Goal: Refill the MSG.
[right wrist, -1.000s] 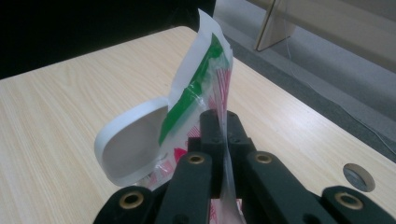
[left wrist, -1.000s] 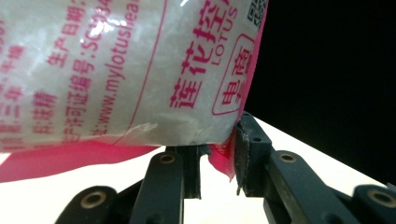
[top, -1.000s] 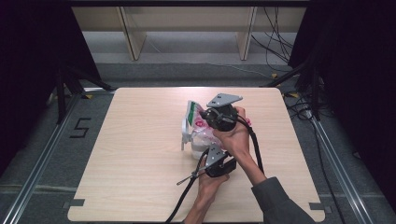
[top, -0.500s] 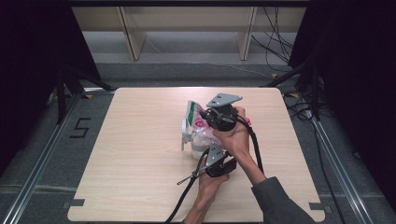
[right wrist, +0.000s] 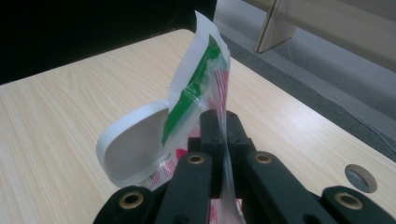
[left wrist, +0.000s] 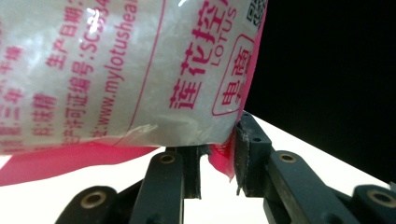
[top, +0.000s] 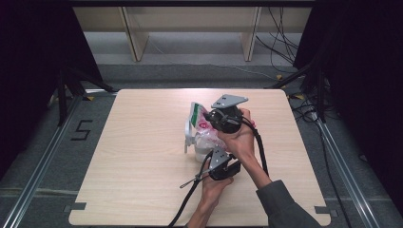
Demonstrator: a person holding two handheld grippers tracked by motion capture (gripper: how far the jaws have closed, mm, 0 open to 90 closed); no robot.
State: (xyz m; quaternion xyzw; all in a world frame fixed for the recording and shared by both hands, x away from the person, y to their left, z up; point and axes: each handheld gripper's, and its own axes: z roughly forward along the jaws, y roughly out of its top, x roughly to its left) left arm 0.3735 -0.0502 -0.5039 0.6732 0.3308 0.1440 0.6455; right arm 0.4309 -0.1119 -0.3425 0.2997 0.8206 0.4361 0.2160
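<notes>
A clear plastic bag (top: pixel 196 119) of white granules, printed in pink with a green strip along its top, stands upright near the table's middle. My right gripper (top: pixel 208 122) is shut on the bag's upper edge (right wrist: pixel 201 74), the film pinched flat between its closed jaws (right wrist: pixel 219 119). My left gripper (top: pixel 212 151) comes up from below. The bag's lower pink corner (left wrist: pixel 223 161) sits between its jaws (left wrist: pixel 217 154), which stand slightly apart and hold that corner. A white round container (top: pixel 201 151) stands against the bag's base, also seen in the right gripper view (right wrist: pixel 130 149).
The pale wooden table (top: pixel 142 166) has open surface on all sides of the bag. A small metal disc (right wrist: pixel 360 177) is set in the tabletop. Wooden shelf legs (top: pixel 135 40) stand behind the table and cables (top: pixel 285 42) lie on the floor at the right.
</notes>
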